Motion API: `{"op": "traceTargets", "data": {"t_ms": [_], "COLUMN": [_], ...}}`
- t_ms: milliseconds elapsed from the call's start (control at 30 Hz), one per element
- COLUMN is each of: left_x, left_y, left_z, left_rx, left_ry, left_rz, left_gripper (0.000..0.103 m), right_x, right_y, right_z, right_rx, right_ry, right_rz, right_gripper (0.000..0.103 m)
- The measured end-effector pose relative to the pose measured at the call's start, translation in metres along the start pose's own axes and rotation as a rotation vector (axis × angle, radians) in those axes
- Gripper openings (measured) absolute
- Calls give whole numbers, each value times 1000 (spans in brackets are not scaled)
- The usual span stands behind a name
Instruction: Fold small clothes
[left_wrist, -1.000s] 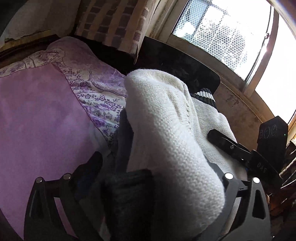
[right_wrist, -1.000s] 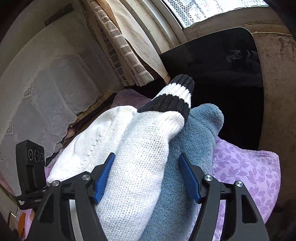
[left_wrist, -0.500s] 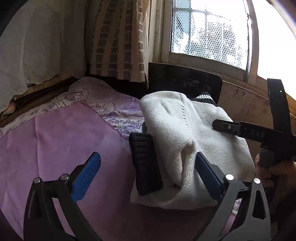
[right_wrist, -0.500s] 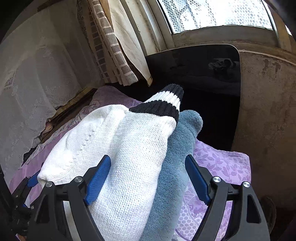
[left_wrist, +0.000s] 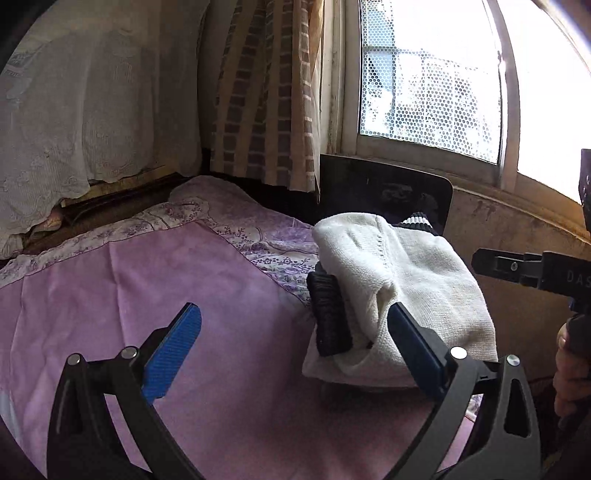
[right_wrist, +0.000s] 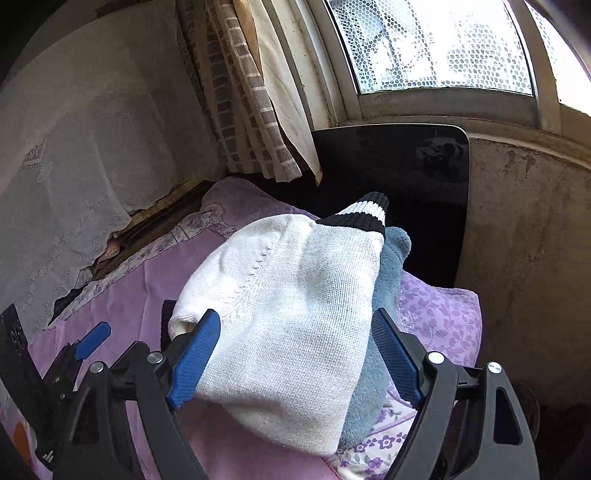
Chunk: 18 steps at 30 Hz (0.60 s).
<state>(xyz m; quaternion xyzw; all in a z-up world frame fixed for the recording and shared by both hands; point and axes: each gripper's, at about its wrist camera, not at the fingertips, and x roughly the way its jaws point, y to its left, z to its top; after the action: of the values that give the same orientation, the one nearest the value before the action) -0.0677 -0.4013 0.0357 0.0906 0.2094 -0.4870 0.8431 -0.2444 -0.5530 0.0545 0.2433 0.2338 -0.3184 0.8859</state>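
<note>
White ribbed-knit sweater (right_wrist: 291, 306), softly folded

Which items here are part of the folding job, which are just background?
Job:
- white knit sweater, folded
- blue fleece garment under it
- left gripper, open
- right gripper, jaws opening, pads not pressing

Background:
- purple bedspread
- checked curtain
- window
- black panel

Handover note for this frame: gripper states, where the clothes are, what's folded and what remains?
Left gripper: open, nothing between the pads, clear of the pile.
Right gripper: jaws opening; the white knit sweater lies between them, pads not pressing on it.
Clothes: the sweater lies folded on top of a blue fleece item, on the purple bedspread near the window wall. Its black-and-white striped cuff sticks out at the far end.
Done: sweater folded and stacked.
Left: no unfolded garment in view; check beyond these views.
</note>
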Motion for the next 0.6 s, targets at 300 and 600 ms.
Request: {"op": "traceTargets", "data": {"t_ms": [300, 600], "left_x": [-30, -40], "left_y": [-8, -28], "left_z": [-3, -11], "left_rx": [48, 145], "left_ry": [-45, -71], "left_rz": [13, 58], "left_gripper": [98, 98], "right_x": [-38, -39], "right_y": [25, 26], "right_z": [-29, -44], "right_rx": [-30, -42], "right_ry": [-30, -38], "right_rz": [-61, -98], "right_gripper": [89, 93]}}
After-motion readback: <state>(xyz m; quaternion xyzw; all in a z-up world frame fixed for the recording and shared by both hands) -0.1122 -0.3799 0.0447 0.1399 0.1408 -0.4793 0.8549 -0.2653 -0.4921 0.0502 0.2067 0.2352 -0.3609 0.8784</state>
